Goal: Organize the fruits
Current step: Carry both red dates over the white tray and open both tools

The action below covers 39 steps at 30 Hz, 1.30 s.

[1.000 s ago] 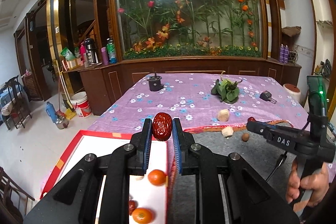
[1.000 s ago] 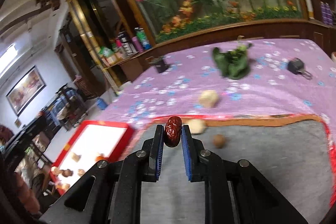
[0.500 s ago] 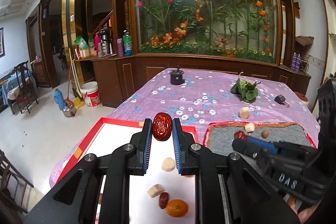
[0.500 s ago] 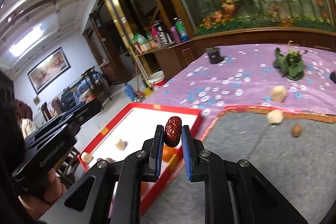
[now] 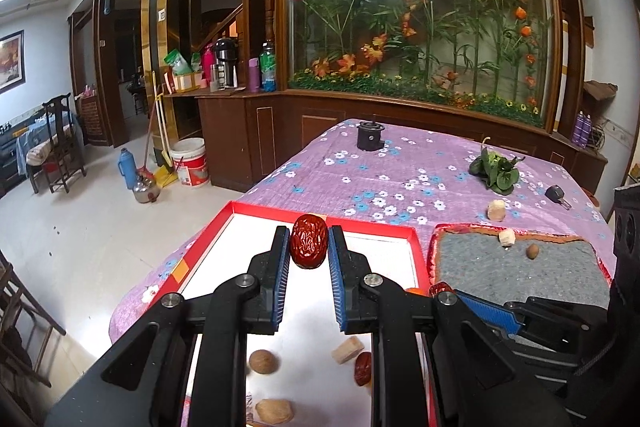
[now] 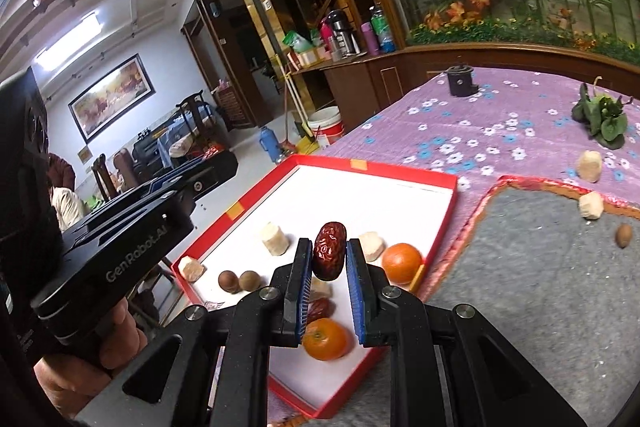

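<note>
My left gripper (image 5: 308,247) is shut on a wrinkled red date (image 5: 309,241), held above the red-rimmed white tray (image 5: 320,219). My right gripper (image 6: 326,259) is shut on a second red date (image 6: 329,255) over the tray's (image 6: 404,173) near right part. In the tray lie two oranges (image 6: 401,262), a loose date (image 6: 320,309), brown nuts (image 6: 229,281) and pale chunks (image 6: 274,243). In the left wrist view the right gripper (image 5: 442,289) shows low at right, over the tray's right rim. The left gripper's body, held by a hand (image 6: 80,367), fills the left of the right wrist view.
A grey felt mat (image 6: 540,267) lies right of the tray with a pale chunk (image 6: 591,205) and a brown nut (image 6: 623,235) on it. On the purple flowered cloth (image 5: 400,171) are another chunk (image 5: 497,210), a leafy vegetable (image 5: 496,171) and a black cup (image 5: 370,135).
Both grippers have swung left from the grey mat to above the tray, each still holding its date. The tray's fruits now show beneath them.
</note>
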Each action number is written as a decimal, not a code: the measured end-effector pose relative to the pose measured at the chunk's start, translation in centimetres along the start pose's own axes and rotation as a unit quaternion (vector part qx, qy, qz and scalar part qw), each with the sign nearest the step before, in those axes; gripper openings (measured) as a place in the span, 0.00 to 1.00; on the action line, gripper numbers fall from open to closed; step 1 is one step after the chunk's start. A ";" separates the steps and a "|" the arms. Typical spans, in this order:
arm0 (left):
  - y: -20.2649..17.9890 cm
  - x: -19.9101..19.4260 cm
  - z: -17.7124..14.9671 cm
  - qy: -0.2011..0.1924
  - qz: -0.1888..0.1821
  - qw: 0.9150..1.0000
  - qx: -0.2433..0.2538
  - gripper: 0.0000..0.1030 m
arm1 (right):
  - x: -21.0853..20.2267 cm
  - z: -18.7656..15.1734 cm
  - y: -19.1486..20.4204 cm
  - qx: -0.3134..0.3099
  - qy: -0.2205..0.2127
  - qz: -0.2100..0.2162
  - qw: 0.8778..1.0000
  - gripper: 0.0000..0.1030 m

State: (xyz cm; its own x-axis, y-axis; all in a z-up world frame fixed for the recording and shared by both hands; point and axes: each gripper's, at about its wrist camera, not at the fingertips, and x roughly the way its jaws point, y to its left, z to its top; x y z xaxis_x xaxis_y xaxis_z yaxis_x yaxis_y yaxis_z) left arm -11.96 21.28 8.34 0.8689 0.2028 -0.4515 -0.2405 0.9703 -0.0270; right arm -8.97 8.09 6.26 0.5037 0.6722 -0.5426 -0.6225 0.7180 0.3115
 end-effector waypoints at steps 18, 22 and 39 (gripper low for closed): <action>2.0 1.6 -1.0 0.024 0.010 1.000 -0.007 0.16 | 2.8 -0.7 0.9 0.002 0.031 0.002 1.000 0.17; 2.1 2.0 -1.3 0.030 0.012 0.999 -0.006 0.16 | 3.1 -0.8 0.8 0.005 0.033 0.002 0.999 0.17; 2.9 4.5 -3.3 0.084 0.036 0.996 -0.001 0.16 | 4.5 -1.5 1.0 0.011 0.057 0.000 0.998 0.20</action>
State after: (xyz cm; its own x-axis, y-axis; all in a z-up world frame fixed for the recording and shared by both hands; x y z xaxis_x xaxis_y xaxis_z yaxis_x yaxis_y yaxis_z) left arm -10.20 24.60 3.32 0.7651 0.2469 -0.5947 -0.3008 0.9537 0.0090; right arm -8.21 11.58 2.90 0.4318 0.6480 -0.6274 -0.6091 0.7225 0.3271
